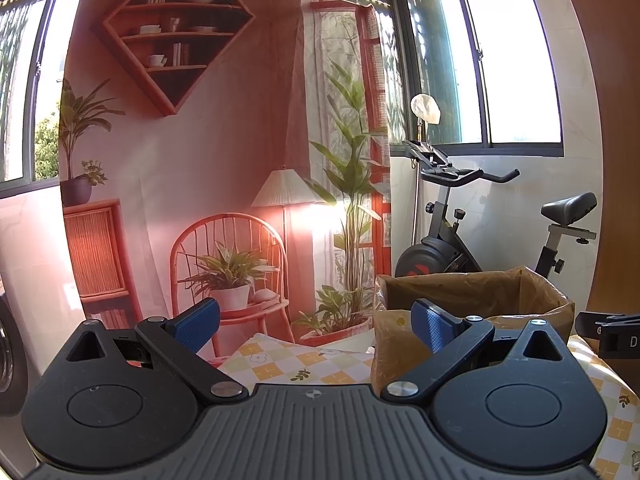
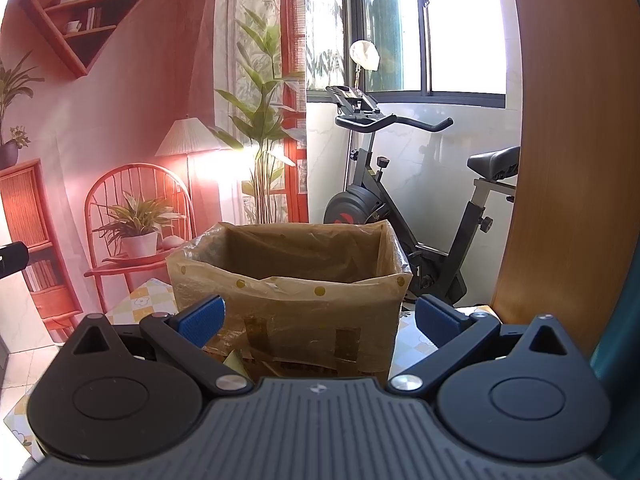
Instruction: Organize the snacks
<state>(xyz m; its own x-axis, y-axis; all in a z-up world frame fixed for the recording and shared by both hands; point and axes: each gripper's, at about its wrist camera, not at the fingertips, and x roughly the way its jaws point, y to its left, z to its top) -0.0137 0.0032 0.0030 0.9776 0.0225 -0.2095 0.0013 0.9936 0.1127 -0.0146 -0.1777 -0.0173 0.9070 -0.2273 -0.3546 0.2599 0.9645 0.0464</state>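
Step in hand: start or between-items stage, by my judgement; neither hand-held gripper carries anything and no loose snack is plainly in view.
Container: brown box (image 2: pixel 288 280), lined with a clear dotted plastic bag, top open, standing on the bench (image 1: pixel 280 364) under a yellow-and-white checked cloth.
Box position, right view: dead ahead at 12 o'clock, straddled by the spread fingers though not touched by them.
Box position, left view: at 2 o'clock, its near corner behind the right-side blue pad.
Left hand-held gripper (image 1: pixel 316 324): released, jaws wide, nothing between the blue pads; held level over the bench, aimed at the printed backdrop (image 1: pixel 224 120).
Right hand-held gripper (image 2: pixel 318 318): released, jaws wide, empty; held level, low, facing the box wall. Its edge shows in the left view at 3 o'clock.
Box contents: cannot tell (interior hidden by the near wall).
Snacks: possible packets at the box foot, too obscured to confirm.
Next move calls for: tilting a wrist down to locate a snack, then clenching on it and lifting clear of the bag rim.
Surroundings: exercise bike (image 2: pixel 400 208) behind the bench.
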